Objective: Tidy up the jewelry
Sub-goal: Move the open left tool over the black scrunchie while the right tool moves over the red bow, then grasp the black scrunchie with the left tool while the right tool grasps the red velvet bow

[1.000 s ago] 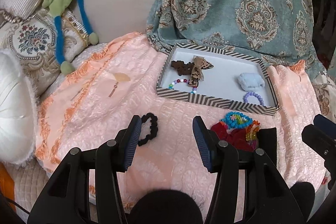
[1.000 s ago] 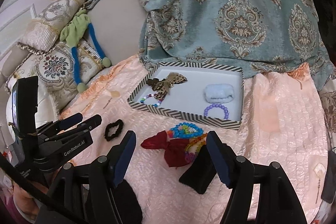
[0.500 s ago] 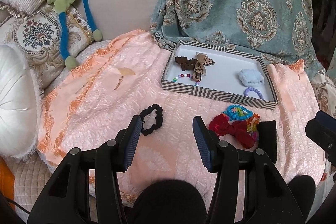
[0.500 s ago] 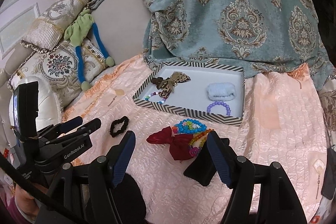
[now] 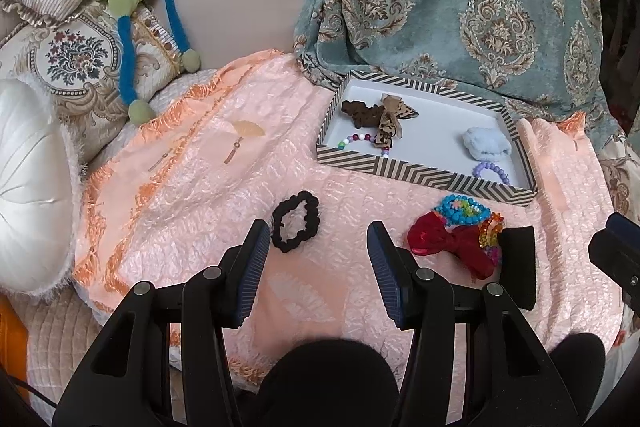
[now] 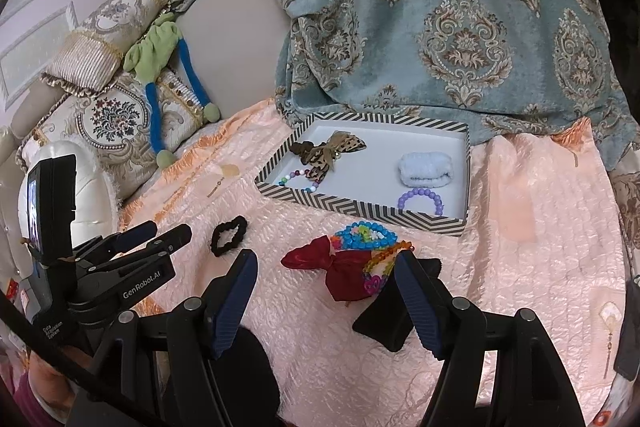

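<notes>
While both pairs of tongs are hanging open and empty above the peach bedspread (image 5: pixel 200 187), the loose pieces are lying just short of the striped tray (image 5: pixel 420 179), which is already holding a brown bow, a fluffy blue band and two bead bracelets. The left tongs (image 5: pixel 316 263) are pointing down at the cloth with the black scrunchie (image 5: pixel 296 221) sitting just ahead of their left pad, slightly off the centre line, its oval running roughly along the line toward the tray. The right tongs (image 6: pixel 324 291) are framing the red bow (image 6: pixel 340 267), whose long axis is lying across the gap between the pads, with the blue bead bracelet (image 6: pixel 366 235) and a rainbow bead bracelet (image 6: pixel 384 259) touching its far and right side. Judging by this, the right hand is nearer the bow cluster and the left is nearer the scrunchie; either pickup is calling for a short forward dip, and the bow's crosswise lie is suiting a pinch at its knot, though the bracelets are crowding it
</notes>
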### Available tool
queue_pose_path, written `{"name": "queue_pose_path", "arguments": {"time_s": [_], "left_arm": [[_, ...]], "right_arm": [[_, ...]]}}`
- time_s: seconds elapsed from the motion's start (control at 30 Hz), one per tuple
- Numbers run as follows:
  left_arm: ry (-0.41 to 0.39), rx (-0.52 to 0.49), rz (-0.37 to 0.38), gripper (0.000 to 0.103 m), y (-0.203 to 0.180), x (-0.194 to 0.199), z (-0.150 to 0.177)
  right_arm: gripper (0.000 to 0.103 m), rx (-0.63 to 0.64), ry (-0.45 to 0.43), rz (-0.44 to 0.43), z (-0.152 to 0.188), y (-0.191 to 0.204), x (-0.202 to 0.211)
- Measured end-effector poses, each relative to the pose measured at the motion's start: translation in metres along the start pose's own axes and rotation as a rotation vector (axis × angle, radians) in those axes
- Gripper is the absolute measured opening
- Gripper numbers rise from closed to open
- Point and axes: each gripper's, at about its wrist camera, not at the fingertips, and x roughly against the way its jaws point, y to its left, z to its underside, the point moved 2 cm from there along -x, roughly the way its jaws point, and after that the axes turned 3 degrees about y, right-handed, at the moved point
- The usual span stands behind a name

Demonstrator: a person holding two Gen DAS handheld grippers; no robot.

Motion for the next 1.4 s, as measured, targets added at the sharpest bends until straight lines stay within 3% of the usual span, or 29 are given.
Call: {"name": "queue_pose_path", "arguments": {"time_s": [0.13, 0.37, 0.47, 0.6, 0.73, 0.87, 1.07, 1.4], "left_arm": [[0.009, 0.01, 0.018, 0.051, 0.005, -0.002, -0.001], [0.082, 0.142, 0.143, 0.051, 0.047, -0.011, -0.013], [0.097, 0.189, 0.163, 0.063, 0.062, -0.016, -0.015], [0.13, 0.192, 0.176, 0.065, 0.062, -0.03, -0.01], [0.177, 0.178, 0.159, 0.065, 0.054, -0.055, -0.002], [0.201, 0.16, 0.123, 0.065, 0.051, -0.076, 0.002], [0.237, 0.179, 0.057, 0.065, 0.058, -0.11, 0.006], [0.261, 0.17, 0.008, 0.065, 0.057, -0.153, -0.002]], "right_arm": [[0.069, -0.003, 0.005, 0.0, 0.0, -0.003, -0.002], [0.069, -0.024, 0.008, 0.003, 0.001, -0.013, -0.005], [0.069, -0.037, 0.02, -0.003, 0.001, -0.016, -0.01], [0.069, -0.047, 0.044, -0.022, 0.004, -0.021, -0.022], [0.068, -0.021, 0.072, -0.018, 0.008, -0.028, -0.036], [0.056, 0.014, 0.11, -0.031, 0.012, -0.028, -0.051], [0.056, 0.09, 0.186, -0.074, 0.018, -0.016, -0.091], [0.056, 0.268, 0.283, -0.064, 0.013, -0.005, -0.162]]}}
